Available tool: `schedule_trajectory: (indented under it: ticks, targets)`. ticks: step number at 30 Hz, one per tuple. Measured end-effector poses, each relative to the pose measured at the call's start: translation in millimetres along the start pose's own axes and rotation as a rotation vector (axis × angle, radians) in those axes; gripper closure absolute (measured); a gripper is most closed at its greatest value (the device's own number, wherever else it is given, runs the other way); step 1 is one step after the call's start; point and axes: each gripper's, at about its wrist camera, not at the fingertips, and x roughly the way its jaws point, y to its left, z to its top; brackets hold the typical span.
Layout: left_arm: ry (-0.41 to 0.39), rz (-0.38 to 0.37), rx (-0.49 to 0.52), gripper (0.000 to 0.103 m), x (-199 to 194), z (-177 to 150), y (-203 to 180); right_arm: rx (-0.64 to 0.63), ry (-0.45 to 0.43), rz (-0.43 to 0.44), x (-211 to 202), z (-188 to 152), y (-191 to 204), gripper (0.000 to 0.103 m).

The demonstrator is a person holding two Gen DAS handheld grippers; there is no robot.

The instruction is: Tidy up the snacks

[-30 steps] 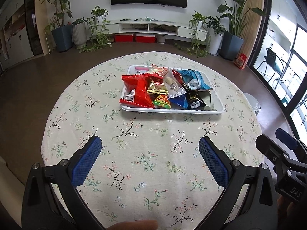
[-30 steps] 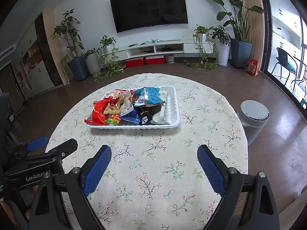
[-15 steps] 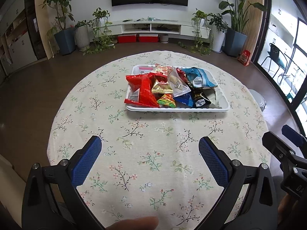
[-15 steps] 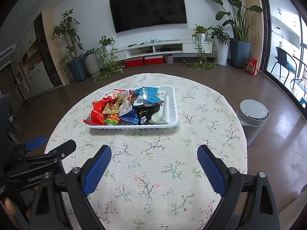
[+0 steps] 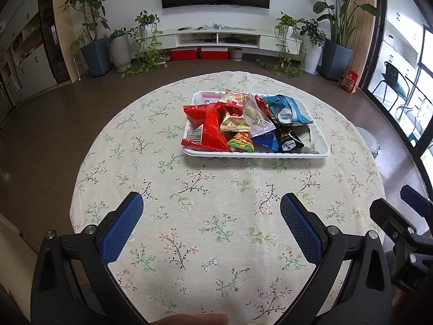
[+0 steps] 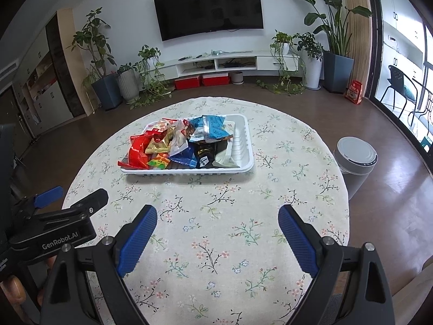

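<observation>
A white tray [image 5: 322,155] sits at the far middle of the round floral table, and it also shows in the right wrist view [image 6: 243,146]. It holds several snack packets: a red bag [image 5: 208,127], a gold packet [image 5: 234,123], a blue bag [image 5: 286,108], a black packet [image 5: 289,138]. My left gripper [image 5: 211,205] is open and empty above the near table. My right gripper [image 6: 216,216] is open and empty, also well short of the tray.
A grey lidded bin [image 6: 356,159] stands on the floor to the right of the table [image 6: 297,189]. Potted plants, a TV stand and a red bag [image 6: 354,94] stand along the far wall. The other gripper [image 6: 54,224] shows at the left of the right wrist view.
Both grippers have drawn back and risen slightly, so the tray looks a little farther away. Both stay open and empty. The snacks have not moved.
</observation>
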Motion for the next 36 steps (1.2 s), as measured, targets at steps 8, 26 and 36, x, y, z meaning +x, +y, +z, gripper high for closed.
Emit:
schedule_trajectory:
  ticks: [8,26,36]
  targets:
    - [-0.002,0.005,0.002,0.0,0.1,-0.2,0.6,-0.009,0.007,0.005,0.3,-2.8,6.6,0.01]
    - [-0.005,0.007,0.007,0.0,-1.1,-0.3,-1.5,-0.009,0.015,0.003,2.9,-6.4,8.1,0.01]
    - [-0.008,0.009,0.009,0.0,-1.7,-0.2,-2.9,-0.01,0.019,0.001,4.3,-7.5,7.6,0.01]
